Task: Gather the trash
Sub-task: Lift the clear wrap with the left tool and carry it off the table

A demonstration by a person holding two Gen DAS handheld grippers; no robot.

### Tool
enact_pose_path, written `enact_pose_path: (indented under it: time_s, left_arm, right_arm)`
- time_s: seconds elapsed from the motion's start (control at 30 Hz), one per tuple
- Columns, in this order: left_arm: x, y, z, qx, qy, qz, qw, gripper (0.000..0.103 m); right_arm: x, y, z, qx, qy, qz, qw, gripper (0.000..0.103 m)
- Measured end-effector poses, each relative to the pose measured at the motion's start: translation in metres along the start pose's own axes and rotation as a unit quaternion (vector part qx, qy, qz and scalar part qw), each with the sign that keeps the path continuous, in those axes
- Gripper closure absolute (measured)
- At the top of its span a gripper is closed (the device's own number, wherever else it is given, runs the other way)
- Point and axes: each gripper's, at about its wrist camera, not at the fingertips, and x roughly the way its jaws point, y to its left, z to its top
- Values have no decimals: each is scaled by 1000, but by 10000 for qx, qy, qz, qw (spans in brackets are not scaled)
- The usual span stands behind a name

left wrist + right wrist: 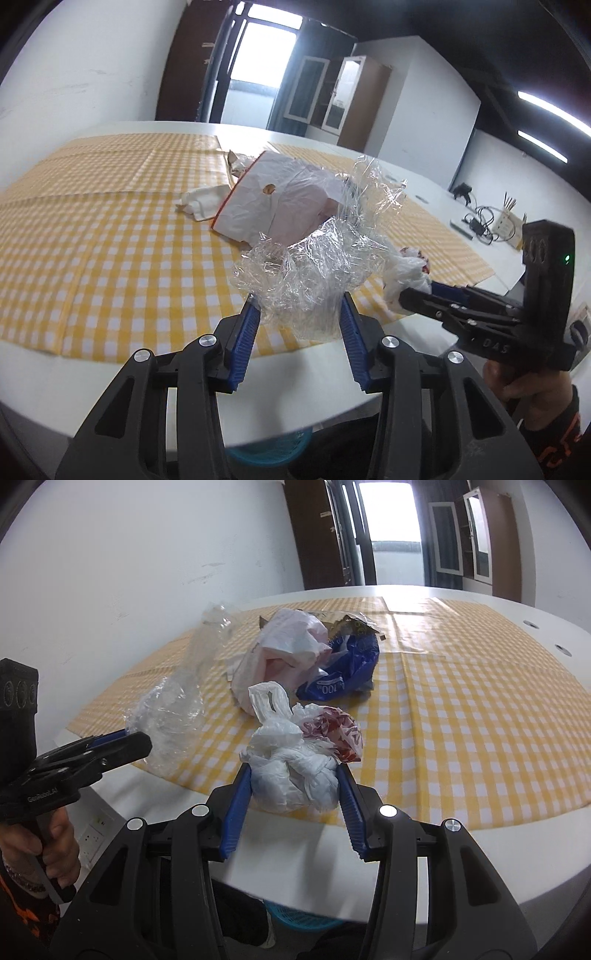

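Note:
My left gripper (300, 306) is shut on a crumpled wad of clear plastic wrap (314, 254), held at the near edge of the yellow checked cloth (92, 236). The wrap also shows in the right wrist view (173, 709), with the left gripper (140, 744) beside it. My right gripper (294, 781) is shut on a knotted white plastic bag (295, 775) with a red-printed part, at the table's near edge. That bag (406, 273) and the right gripper (410, 295) show at the right of the left wrist view.
A pile of trash lies further in: a white and pink paper bag (273, 199), a pink plastic bag (288, 653), a blue bag (347, 672). A blue basket (303, 919) stands under the white table (314, 860). Cables and a box (491, 221) sit at far right.

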Motion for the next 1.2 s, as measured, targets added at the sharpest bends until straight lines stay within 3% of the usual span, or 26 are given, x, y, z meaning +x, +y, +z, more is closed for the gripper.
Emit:
enact_pose_path:
  time_s: [0.2, 0.4, 0.83, 1.2]
  left_arm:
    - [-38, -4, -11, -81, -304, -170, 9994, 59]
    - [-72, -21, -26, 187, -435, -130, 9988, 58]
    - [-110, -40, -71, 309, -196, 22, 9993, 58]
    - [-107, -35, -131, 413, 404, 327, 9978, 58]
  right_arm:
    - [-26, 31, -22, -35, -116, 21, 9999, 59]
    - [-57, 48, -48, -58, -299, 125, 9995, 59]
    - [-96, 60, -94, -114, -294, -105, 9994, 59]
    - [-79, 61, -153, 24, 363, -271, 9990, 59]
